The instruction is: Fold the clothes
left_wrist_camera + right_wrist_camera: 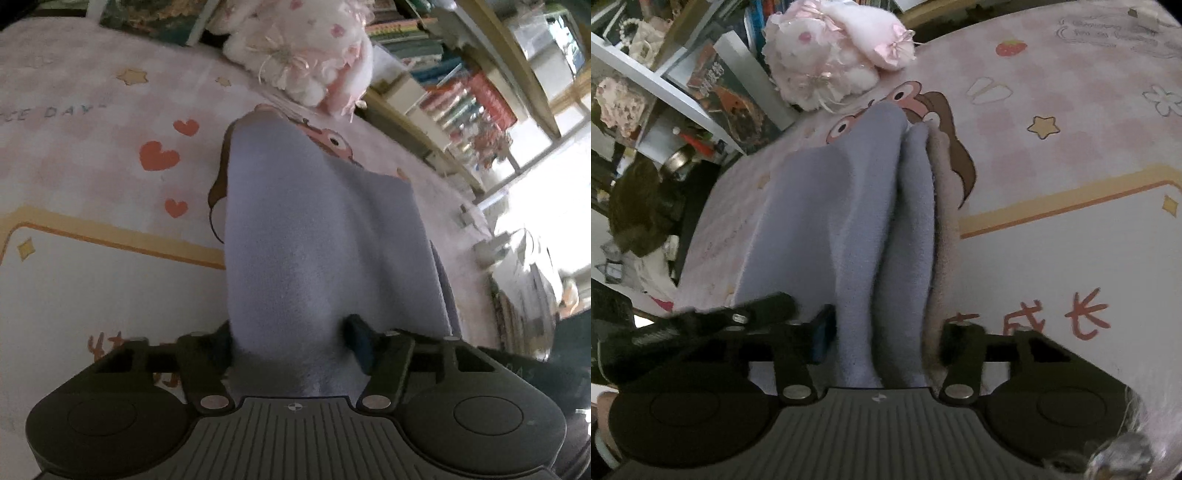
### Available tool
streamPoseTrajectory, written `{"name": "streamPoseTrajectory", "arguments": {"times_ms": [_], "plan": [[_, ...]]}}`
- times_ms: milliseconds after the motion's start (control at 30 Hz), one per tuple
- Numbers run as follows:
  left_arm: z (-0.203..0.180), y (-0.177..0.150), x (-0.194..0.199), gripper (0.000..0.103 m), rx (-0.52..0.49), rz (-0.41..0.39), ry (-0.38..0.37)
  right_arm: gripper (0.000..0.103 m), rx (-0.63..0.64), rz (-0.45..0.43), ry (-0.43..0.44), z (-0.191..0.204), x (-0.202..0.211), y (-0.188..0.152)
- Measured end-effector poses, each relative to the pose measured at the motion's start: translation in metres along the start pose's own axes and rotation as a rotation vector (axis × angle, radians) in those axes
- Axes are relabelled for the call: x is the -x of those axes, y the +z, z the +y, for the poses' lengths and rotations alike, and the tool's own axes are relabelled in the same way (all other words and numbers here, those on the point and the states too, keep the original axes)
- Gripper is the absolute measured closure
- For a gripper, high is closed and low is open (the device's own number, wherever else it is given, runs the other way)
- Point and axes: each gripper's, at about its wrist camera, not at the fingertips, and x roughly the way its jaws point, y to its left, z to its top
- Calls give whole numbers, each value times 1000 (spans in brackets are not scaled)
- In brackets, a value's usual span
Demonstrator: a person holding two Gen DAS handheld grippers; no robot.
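Note:
A pale blue fleece garment (314,229) drapes forward from my left gripper (291,343), whose jaws are shut on a thick bunch of it. The cloth's far end rests on the pink printed bedspread (92,147). In the right wrist view the same blue garment (849,206) runs out in two long folds, with a beige-pink layer (945,229) along its right side. My right gripper (886,336) is shut on the bunched folds; cloth hides both fingertips. The other gripper's dark body (713,317) shows at the lower left of that view.
A pink-and-white plush toy (306,55) lies on the bedspread just beyond the garment, also plush toy (827,59). Bookshelves (461,92) crowd the bed's edge on one side. The bedspread (1071,155) carries cartoon prints, hearts and stars.

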Motion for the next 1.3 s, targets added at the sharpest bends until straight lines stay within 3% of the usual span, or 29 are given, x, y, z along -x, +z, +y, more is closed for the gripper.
{"name": "streamPoseTrajectory", "arguments": {"times_ms": [500, 933, 1300], "plan": [[-42, -1, 59, 56, -81, -190, -48, 73, 170, -175, 27, 39, 61, 3], [-59, -14, 74, 56, -124, -245, -59, 73, 188, -243, 54, 39, 86, -8], [-66, -19, 72, 56, -132, -241, -66, 73, 194, -259, 51, 35, 94, -14]]}}
